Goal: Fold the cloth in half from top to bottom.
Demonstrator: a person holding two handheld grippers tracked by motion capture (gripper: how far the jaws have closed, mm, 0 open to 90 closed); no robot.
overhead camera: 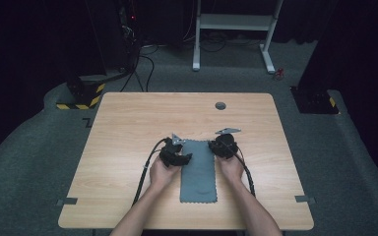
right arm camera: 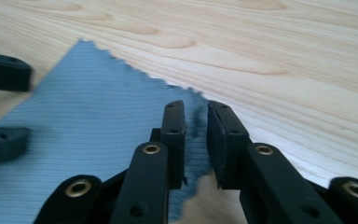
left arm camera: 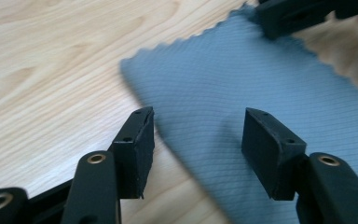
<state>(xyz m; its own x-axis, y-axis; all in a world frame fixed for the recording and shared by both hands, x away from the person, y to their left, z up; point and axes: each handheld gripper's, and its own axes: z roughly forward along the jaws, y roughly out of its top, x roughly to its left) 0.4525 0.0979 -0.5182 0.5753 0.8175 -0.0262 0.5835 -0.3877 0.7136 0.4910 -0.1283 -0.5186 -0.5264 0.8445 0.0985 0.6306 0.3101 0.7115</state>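
A grey-blue cloth [overhead camera: 198,169] with zigzag edges lies flat on the wooden table [overhead camera: 128,123], its long side running towards the person. My left gripper [overhead camera: 183,156] is at the cloth's far left corner. In the left gripper view its jaws [left arm camera: 198,126] stand wide open just above the cloth [left arm camera: 261,79], one pad over bare wood, the other over fabric. My right gripper [overhead camera: 217,146] is at the far right corner. Its jaws [right arm camera: 196,112] are narrowed to a small gap with the cloth's edge [right arm camera: 88,116] running between them, pads not visibly pressing. The left gripper [right arm camera: 28,103] shows across the cloth.
A round cable hole [overhead camera: 220,105] sits in the table's far middle. Grey tape marks [overhead camera: 66,201] [overhead camera: 305,199] lie near the front corners. Beyond the table stand a white desk frame [overhead camera: 234,22] and a yellow-and-black striped base [overhead camera: 81,96] on the carpet.
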